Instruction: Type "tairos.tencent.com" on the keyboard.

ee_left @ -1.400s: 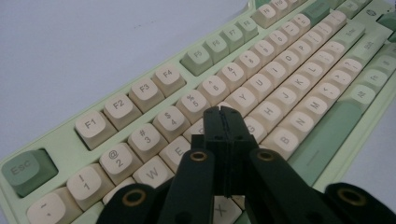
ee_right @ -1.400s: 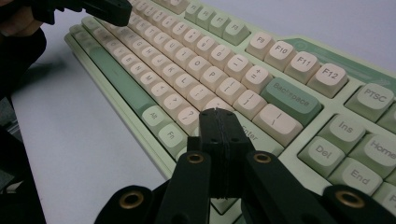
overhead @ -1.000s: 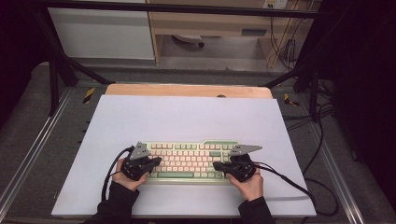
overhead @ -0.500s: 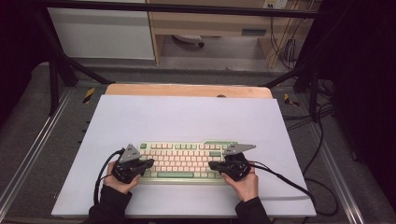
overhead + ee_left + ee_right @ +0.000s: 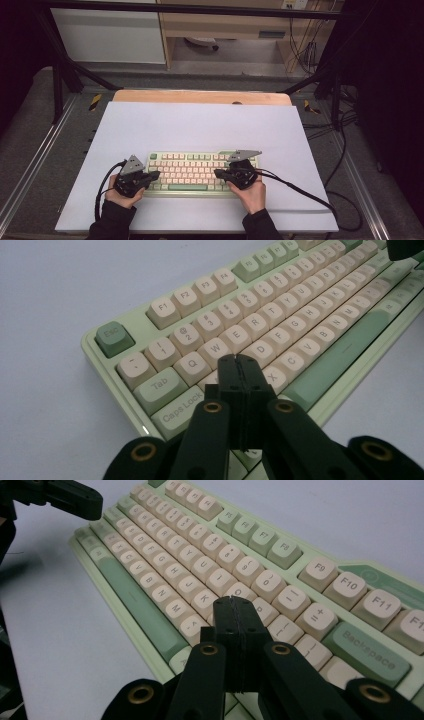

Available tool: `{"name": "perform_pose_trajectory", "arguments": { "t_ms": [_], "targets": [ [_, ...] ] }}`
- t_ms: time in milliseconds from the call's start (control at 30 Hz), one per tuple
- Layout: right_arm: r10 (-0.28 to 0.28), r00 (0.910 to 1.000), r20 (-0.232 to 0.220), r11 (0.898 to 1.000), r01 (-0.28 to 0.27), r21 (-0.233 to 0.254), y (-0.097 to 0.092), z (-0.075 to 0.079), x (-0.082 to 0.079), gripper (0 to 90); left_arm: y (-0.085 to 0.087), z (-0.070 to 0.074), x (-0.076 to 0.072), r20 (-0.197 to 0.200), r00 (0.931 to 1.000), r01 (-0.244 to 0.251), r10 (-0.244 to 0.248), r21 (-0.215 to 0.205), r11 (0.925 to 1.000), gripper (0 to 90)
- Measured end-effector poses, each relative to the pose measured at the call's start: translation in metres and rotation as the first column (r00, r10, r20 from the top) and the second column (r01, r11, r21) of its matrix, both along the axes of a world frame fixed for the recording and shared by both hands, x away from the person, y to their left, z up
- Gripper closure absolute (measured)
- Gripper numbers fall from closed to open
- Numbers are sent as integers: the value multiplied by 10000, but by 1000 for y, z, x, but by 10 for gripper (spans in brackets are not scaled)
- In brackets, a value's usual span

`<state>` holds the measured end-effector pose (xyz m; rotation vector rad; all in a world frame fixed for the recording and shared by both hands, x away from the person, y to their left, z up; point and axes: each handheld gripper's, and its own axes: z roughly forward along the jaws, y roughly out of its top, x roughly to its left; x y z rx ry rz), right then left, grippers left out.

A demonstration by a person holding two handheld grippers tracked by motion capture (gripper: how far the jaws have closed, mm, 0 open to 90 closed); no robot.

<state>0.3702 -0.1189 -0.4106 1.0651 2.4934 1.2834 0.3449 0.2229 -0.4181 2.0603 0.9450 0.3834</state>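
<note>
Keyboard (image 5: 202, 171), green and cream, near front edge of white desk (image 5: 200, 125), long axis left to right. High view: left tool (image 5: 154, 175) over keyboard's left end, right tool (image 5: 219, 173) over right-hand part, tips facing each other along that axis.

Left gripper view: left tool (image 5: 238, 360) clenched, empty, tip over the A/S keys; rows run away up and right.

Right gripper view: right tool (image 5: 232, 601) clenched, empty, tip near the L/P keys. Each tool nearer its own half.
</note>
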Motion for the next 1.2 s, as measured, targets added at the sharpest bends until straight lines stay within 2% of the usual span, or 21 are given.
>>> {"name": "perform_pose_trajectory", "arguments": {
  "t_ms": [500,767,867,1200],
  "targets": [
    [-200,9998,91,9988,204,-449,26,-7,17,900,2,0,1,-17,10000,-9,8,-81,10000,900],
    [-183,9998,84,9983,187,-543,31,-11,23,900,1,-1,1,-56,10000,7,-8,-76,10000,900],
    [-223,9997,-59,9980,219,-600,33,-14,25,900,1,-2,2,-58,10000,-4,3,-76,10000,900],
    [-245,9997,-65,9980,241,-585,34,-16,25,900,1,-2,2,-56,10000,-2,2,-61,10000,900]
  ]
}}
